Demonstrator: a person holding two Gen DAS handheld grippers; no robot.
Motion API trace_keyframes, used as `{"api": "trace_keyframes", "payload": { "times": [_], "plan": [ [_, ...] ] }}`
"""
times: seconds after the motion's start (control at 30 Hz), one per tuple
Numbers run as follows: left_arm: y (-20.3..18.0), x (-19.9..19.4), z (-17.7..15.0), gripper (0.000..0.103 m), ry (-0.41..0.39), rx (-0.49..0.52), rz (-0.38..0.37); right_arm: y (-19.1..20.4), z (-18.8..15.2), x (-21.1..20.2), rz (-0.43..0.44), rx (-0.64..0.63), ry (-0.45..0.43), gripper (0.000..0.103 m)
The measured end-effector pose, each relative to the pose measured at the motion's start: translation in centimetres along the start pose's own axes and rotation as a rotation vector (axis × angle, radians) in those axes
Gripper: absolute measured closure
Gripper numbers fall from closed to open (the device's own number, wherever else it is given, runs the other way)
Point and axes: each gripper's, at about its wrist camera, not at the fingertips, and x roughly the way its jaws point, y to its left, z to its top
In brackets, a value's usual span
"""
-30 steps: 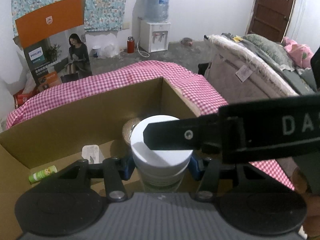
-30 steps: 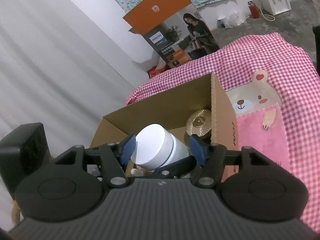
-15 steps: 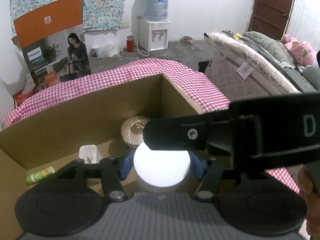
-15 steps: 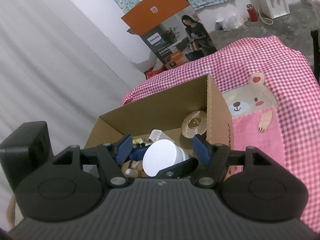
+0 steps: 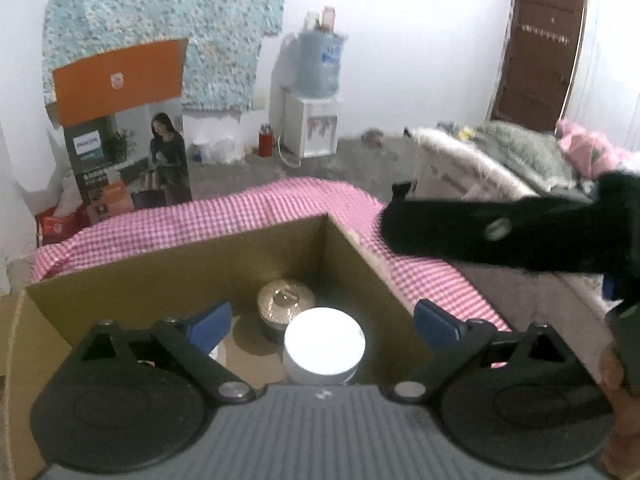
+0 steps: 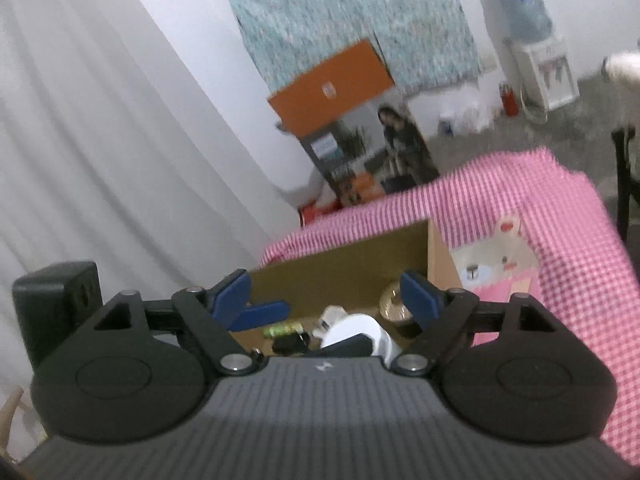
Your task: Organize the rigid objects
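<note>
Standing upright inside the cardboard box [image 5: 208,268], the white-lidded jar [image 5: 324,340] is seen released, just beside a gold-lidded container [image 5: 285,304] near the box's right wall. The left hand-held gripper [image 5: 322,322] is spread wide, its blue pads well clear of the jar on either side; its jaws have just been opening, and nothing is pressed between them. The right hand-held gripper [image 6: 324,296] is likewise wide apart with nothing clamped, its jaws also having just been opening; below it the jar [image 6: 356,332] is glimpsed among smaller items, including a green tube [image 6: 282,330] on the box floor. In the left wrist view the right hand-held gripper's black finger [image 5: 480,236] is seen lifted above and to the right of the box, over the pink checked cloth [image 5: 240,216].

Placement of this jar is judged complete. Several risks can be named from here. The jar could be tipped against the gold-lidded container if a pad were caught on its lid while the hand-held grippers are drawn away. The box wall could be snagged by a spread finger, and the box dragged across the cloth. Because both frames are blurred, exact clearance between pads and lid cannot be told.
</note>
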Motion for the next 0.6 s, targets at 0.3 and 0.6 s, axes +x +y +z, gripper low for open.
{"api": "trace_keyframes", "payload": {
  "times": [0.3,0.6],
  "plan": [
    [-0.8,-8.4,-1.0,0.000,-0.134,0.008,0.065,4.0,-0.2,-7.2,0.049,-0.070,-0.180,0.003],
    [-2.3,-12.0,-3.3,0.000,-0.140,0.027,0.228,7.8,-3.0,-9.6,-0.022,-0.135,-0.167,0.001]
  ]
}}
